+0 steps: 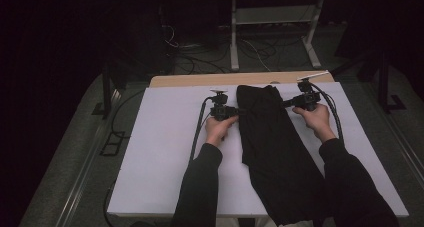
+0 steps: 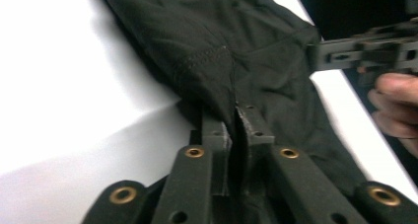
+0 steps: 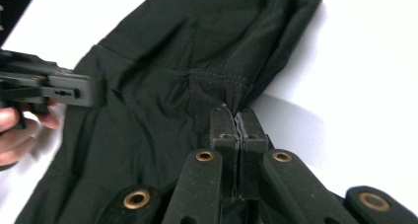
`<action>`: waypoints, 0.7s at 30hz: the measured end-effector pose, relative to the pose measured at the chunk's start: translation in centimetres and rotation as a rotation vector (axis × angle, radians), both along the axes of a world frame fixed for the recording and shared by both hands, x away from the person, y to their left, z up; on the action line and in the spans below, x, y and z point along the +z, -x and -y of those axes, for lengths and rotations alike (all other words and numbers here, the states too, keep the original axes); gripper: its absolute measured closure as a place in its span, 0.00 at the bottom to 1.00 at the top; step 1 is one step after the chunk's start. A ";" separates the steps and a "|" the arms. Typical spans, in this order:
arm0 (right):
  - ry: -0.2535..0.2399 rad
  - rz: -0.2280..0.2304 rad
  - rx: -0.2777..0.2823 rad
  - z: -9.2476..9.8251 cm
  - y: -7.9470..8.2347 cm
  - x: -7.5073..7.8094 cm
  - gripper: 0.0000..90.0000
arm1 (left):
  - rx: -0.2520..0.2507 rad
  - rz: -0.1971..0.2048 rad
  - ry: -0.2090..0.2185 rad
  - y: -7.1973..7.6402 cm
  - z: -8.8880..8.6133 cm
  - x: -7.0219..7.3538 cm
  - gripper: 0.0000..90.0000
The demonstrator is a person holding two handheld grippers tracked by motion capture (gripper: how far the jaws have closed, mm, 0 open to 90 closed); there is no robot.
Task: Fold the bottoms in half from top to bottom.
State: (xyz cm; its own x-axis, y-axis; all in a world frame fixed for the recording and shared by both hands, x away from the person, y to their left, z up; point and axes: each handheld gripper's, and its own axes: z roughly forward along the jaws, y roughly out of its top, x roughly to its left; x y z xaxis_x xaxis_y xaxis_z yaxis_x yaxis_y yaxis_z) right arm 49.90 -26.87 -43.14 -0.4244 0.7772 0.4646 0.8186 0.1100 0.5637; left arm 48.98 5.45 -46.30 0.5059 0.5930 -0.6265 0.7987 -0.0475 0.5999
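Note:
A black garment (image 1: 272, 137) lies lengthwise on the white table (image 1: 165, 152), its far end near the back edge. My left gripper (image 1: 239, 110) is shut on the garment's left edge; in the left gripper view the jaws pinch a fold of the black cloth (image 2: 217, 71) at my left gripper (image 2: 235, 116). My right gripper (image 1: 286, 104) is shut on the garment's right edge; in the right gripper view a hemmed fold of the cloth (image 3: 197, 46) is clamped at my right gripper (image 3: 237, 116). Each gripper view also shows the other gripper biting the far side.
The garment's near end hangs over the table's front edge between the person's black sleeves (image 1: 200, 187). Cables trail from both grippers across the table. Behind the table stand a wooden strip (image 1: 240, 79), a white metal frame (image 1: 272, 32) and floor cables.

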 end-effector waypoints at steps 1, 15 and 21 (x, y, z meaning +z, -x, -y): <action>-0.008 0.019 0.002 0.0 0.3 0.2 0.97 | -0.002 0.011 -0.009 0.2 0.0 0.2 0.95; -0.009 0.093 0.040 0.3 3.5 1.7 0.97 | -0.056 0.108 -0.054 2.2 -0.2 1.6 0.96; -0.008 0.112 0.046 0.6 4.5 1.9 0.97 | -0.096 0.146 -0.045 3.4 0.0 2.6 0.96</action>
State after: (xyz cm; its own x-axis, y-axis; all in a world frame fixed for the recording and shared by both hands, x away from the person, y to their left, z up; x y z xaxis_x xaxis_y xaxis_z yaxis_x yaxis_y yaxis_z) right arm 45.42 -27.46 -41.22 -0.5089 0.7523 0.4183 0.7445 0.1408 0.6526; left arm 45.55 5.47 -43.73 0.6453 0.5633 -0.5160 0.6938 -0.1493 0.7045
